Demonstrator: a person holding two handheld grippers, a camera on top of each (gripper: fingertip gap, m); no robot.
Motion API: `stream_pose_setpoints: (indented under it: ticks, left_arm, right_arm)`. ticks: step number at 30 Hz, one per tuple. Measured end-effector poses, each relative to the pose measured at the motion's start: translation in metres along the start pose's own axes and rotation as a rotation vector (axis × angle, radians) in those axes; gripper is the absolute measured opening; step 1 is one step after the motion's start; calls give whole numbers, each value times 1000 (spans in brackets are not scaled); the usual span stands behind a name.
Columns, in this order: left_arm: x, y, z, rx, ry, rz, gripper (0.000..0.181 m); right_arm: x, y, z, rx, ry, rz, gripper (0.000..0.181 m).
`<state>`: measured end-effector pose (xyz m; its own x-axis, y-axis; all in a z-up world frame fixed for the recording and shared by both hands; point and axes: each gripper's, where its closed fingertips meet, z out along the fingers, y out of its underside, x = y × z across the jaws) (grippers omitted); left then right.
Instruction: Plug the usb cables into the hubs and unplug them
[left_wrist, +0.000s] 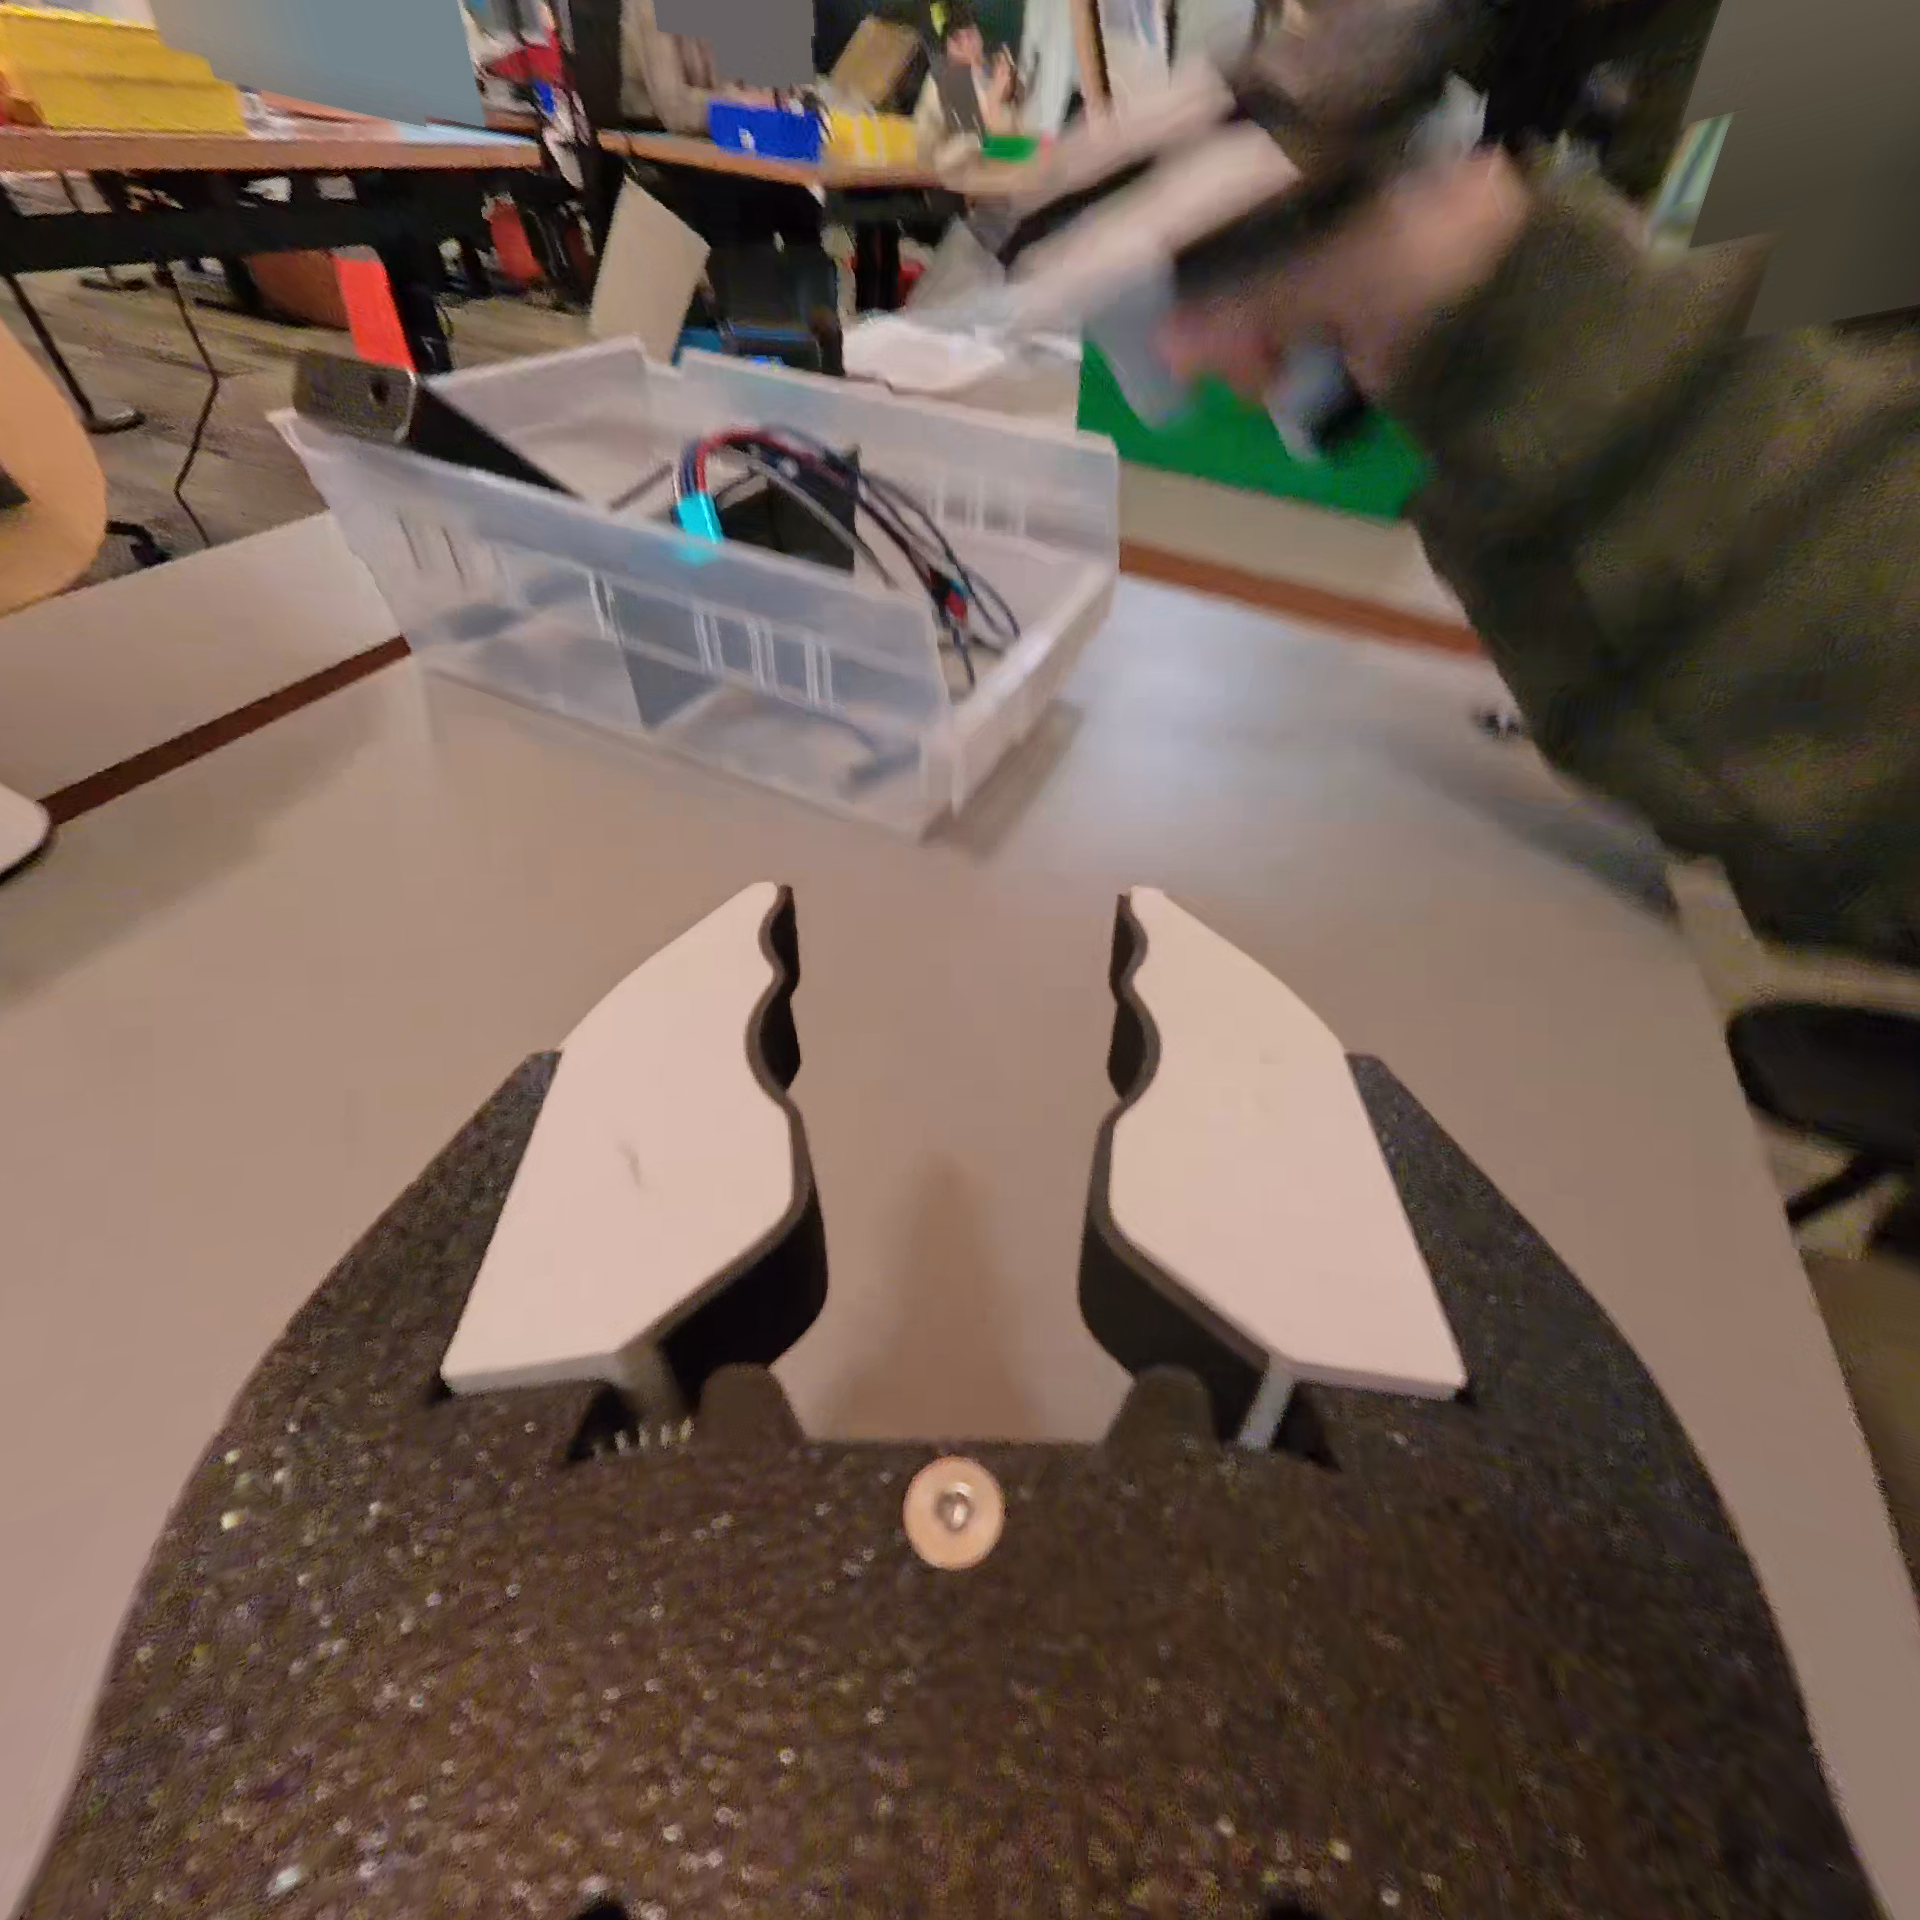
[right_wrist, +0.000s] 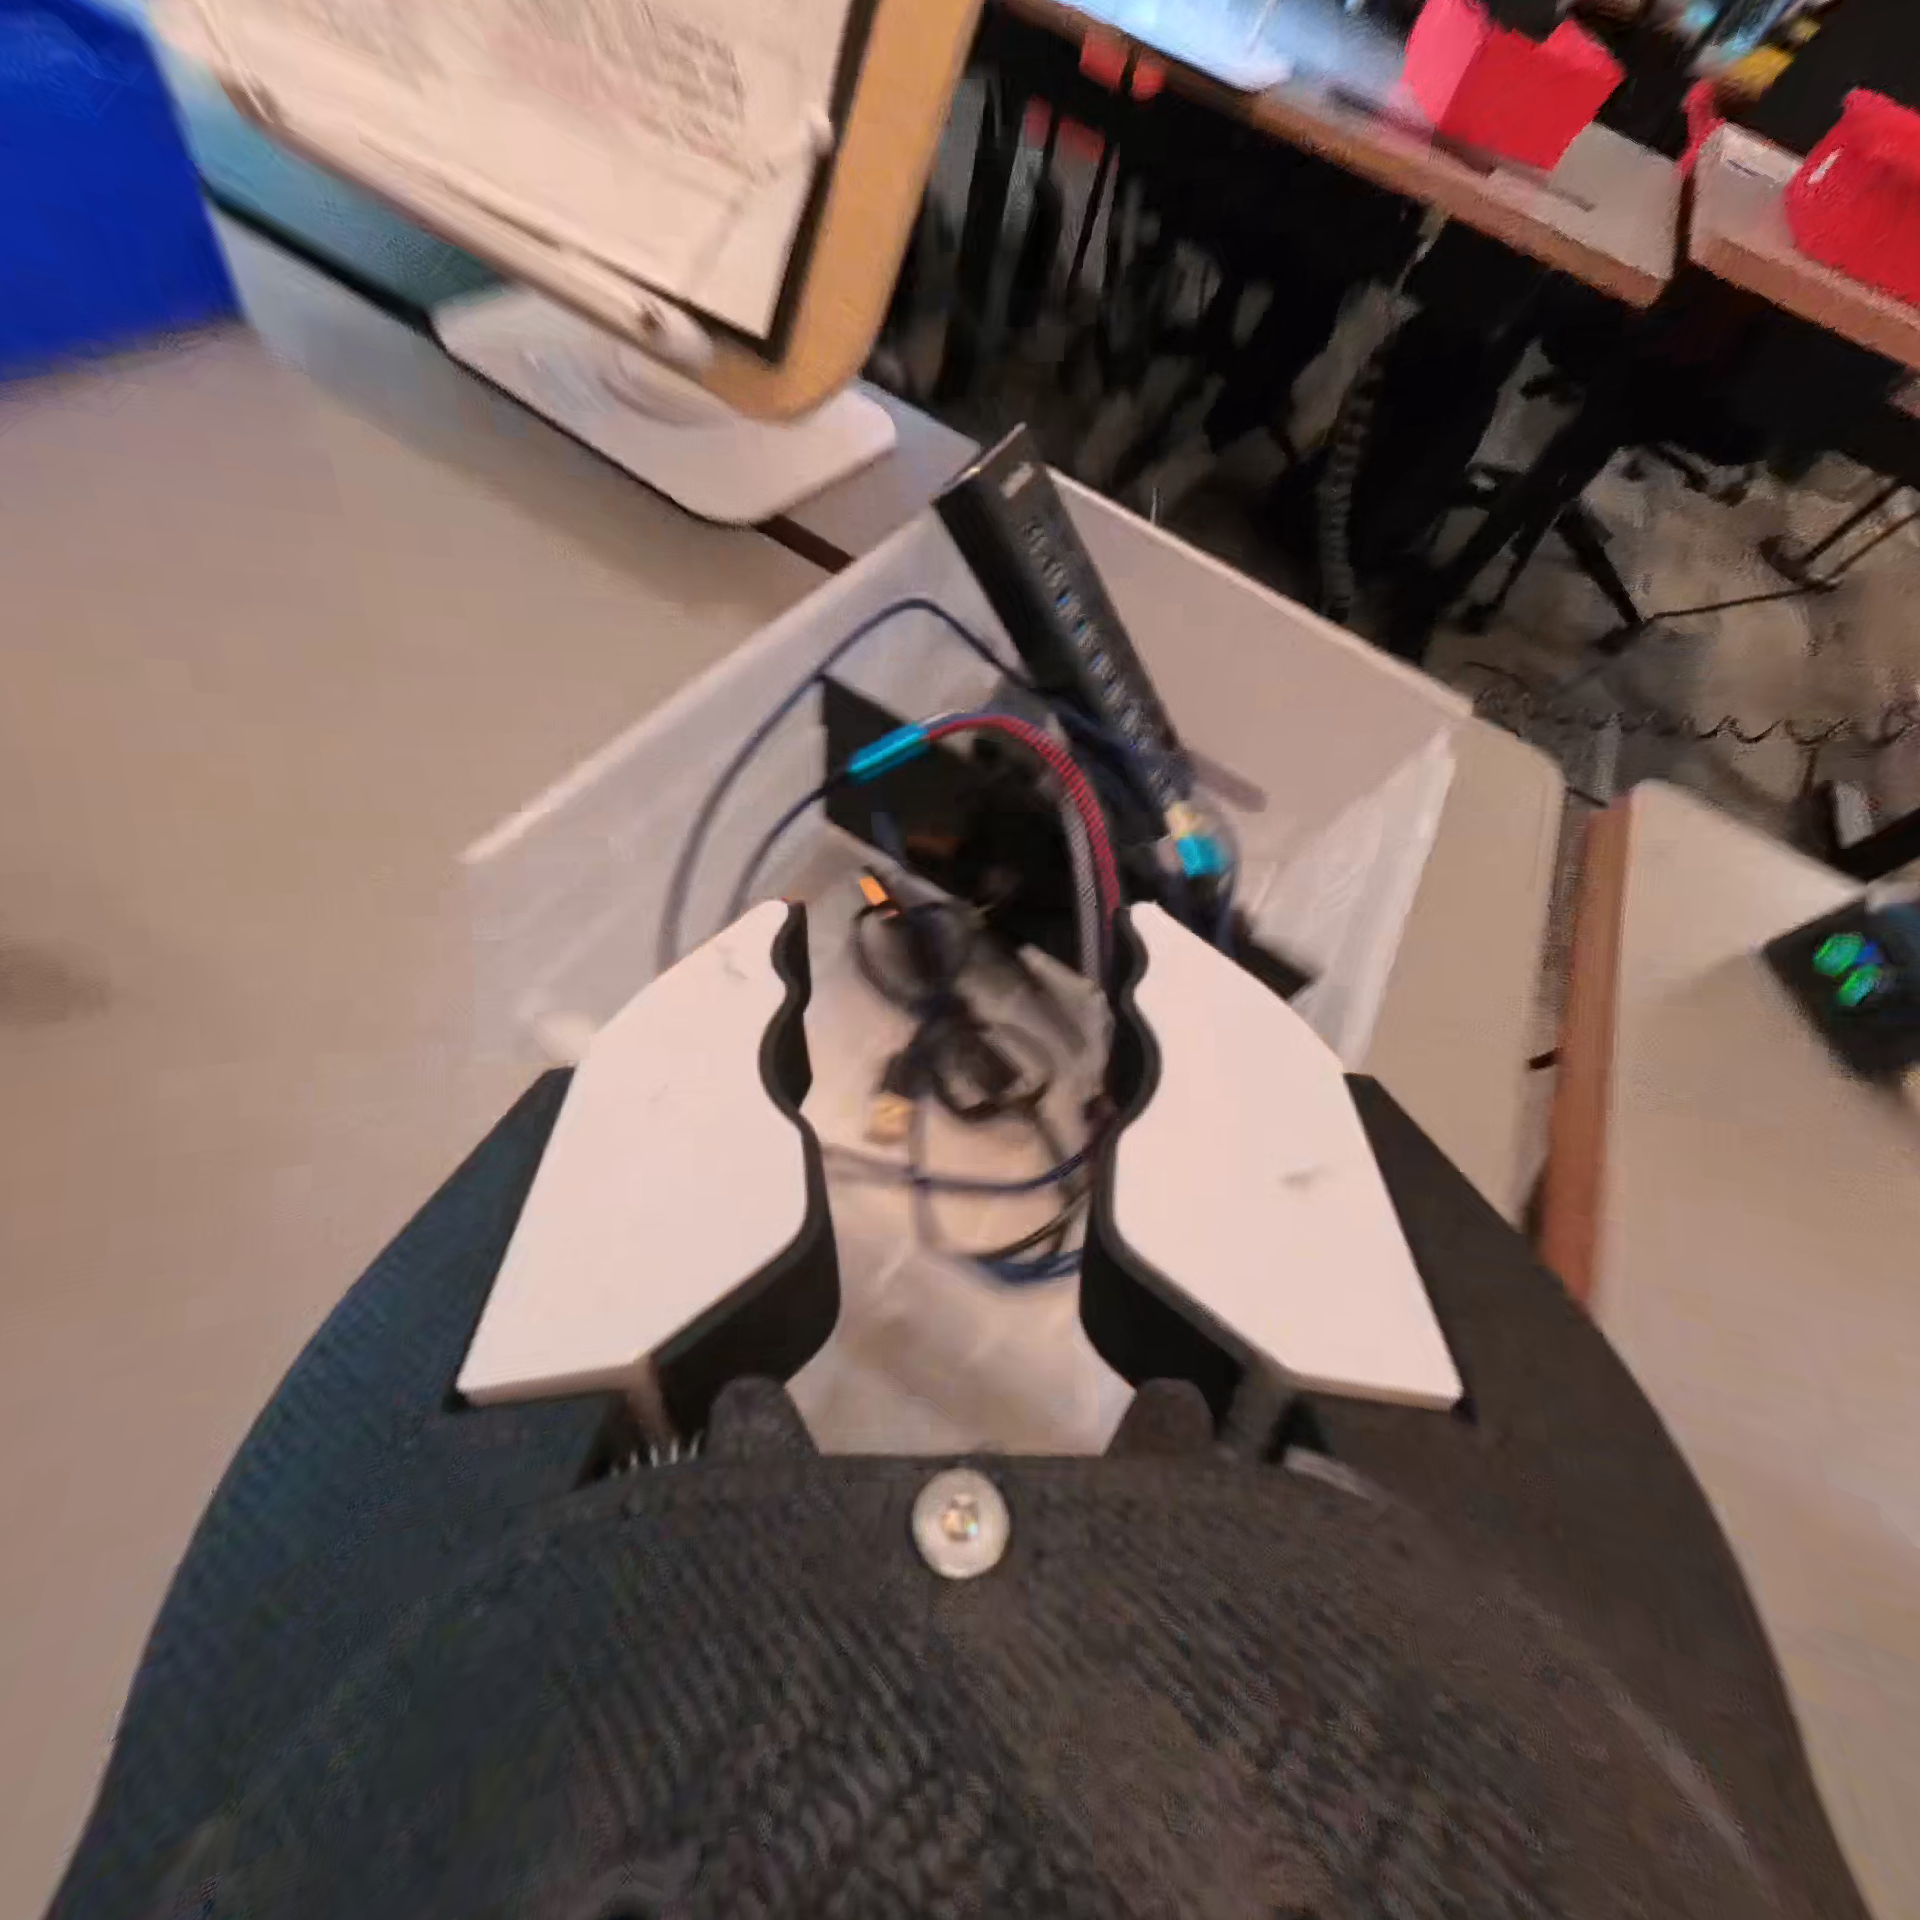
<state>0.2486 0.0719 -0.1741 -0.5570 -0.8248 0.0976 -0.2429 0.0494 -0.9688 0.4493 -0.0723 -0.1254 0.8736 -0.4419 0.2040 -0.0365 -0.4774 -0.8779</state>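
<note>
Probably a lab or workshop: cluttered workbenches with coloured bins and cables underneath

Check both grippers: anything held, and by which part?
Nothing held. Left gripper is open over bare table; right gripper is open above the cables in the clear bin.

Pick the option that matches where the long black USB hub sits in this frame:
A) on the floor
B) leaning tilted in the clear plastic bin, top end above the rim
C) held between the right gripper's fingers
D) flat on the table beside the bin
B: in the right wrist view the long black USB hub leans at a slant inside the clear plastic bin, top end above the rim, while the right gripper is open and empty.
</note>
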Motion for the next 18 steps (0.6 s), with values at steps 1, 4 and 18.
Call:
stream_pose_setpoints:
  ticks: [1, 4, 18]
  left_arm:
    - [-2, -11, 17, 24, -12, -50, 58]
    - [-13, -26, 71, -23, -100, -213, 71]
    - [-56, -2, 160, -517, -490, -295, 71]
  right_arm:
    - [-11, 13, -19, 77, 34, 66, 54]
    - [-32, 54, -63, 197, 180, 169, 61]
    - [-3, 86, -94, 244, 344, 238, 79]
